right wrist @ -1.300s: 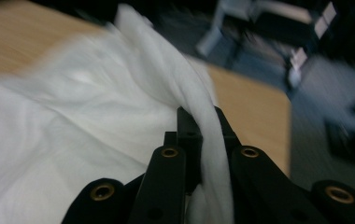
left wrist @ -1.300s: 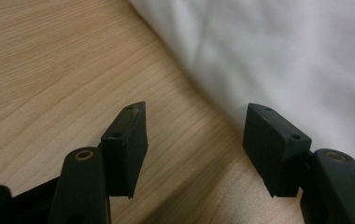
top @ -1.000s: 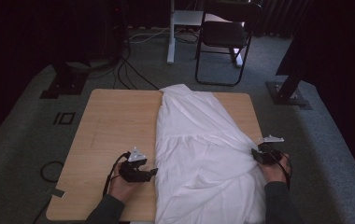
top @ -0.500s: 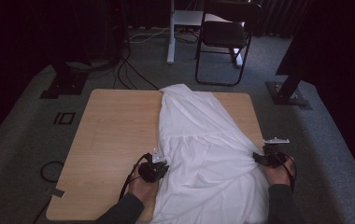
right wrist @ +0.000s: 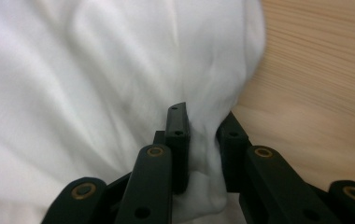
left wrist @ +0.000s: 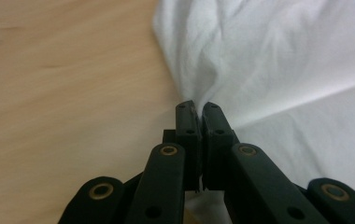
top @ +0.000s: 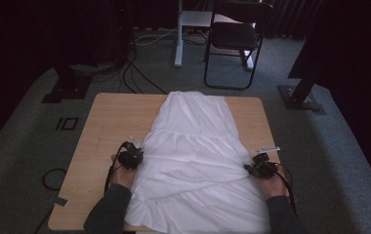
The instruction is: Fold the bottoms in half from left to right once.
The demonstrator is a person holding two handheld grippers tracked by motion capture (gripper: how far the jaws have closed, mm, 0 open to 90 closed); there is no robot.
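Since the earlier frame our left gripper point(top: 135, 155) has slid toward 12 o'clock along the white dress point(top: 198, 161), pulling a fold inward. Both it and our right gripper point(top: 250, 168) pinch cloth. The dress's long axis runs 6 to 12, narrow end at 12.

The left gripper point(left wrist: 198, 108) pinches the edge of the white cloth point(left wrist: 278, 60) above the wooden table point(left wrist: 63, 84)

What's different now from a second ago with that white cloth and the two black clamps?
The left gripper slid from the bare wood to the edge of the white garment and is now pinched on it. A fold now runs across the cloth toward the right gripper, which kept its place at the other edge, with cloth between its jaws. The table is unchanged.
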